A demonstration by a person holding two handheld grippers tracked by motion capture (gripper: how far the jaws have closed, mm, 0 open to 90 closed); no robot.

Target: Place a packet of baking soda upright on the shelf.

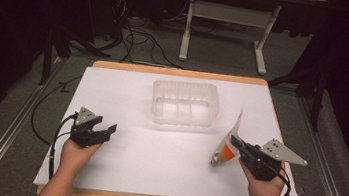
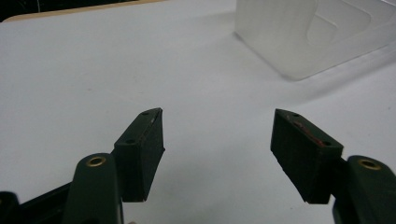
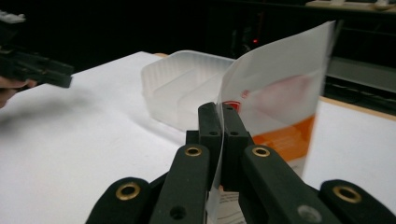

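- The right tool (image 1: 235, 144) is clamped on a flat white-and-orange packet (image 1: 229, 140); in the right gripper view its jaws are pressed together on the packet's edge (image 3: 280, 107), the thin film pinched between them.
- The packet stands on edge, tilted, its lower end close to the tabletop (image 1: 118, 171) at the right side and its top leaning toward the tub. Judged from this, the edge grip keeps the sheet free to be swung over a rim and dropped in flat or end first.
- The left tool (image 1: 105, 132) is wide open with nothing between its jaws; in the left gripper view the white surface shows through the gap (image 2: 217, 140). It is held low over the left of the tabletop, apparently kept ready and out of the packet's way.
- The clear plastic tub (image 1: 185, 103) sits toward the far middle of the tabletop, between the two tools and well apart from both. Inner dividers show through its walls, and it looks empty.
- It is the likely place for the packet: open at the top and reachable from either side.
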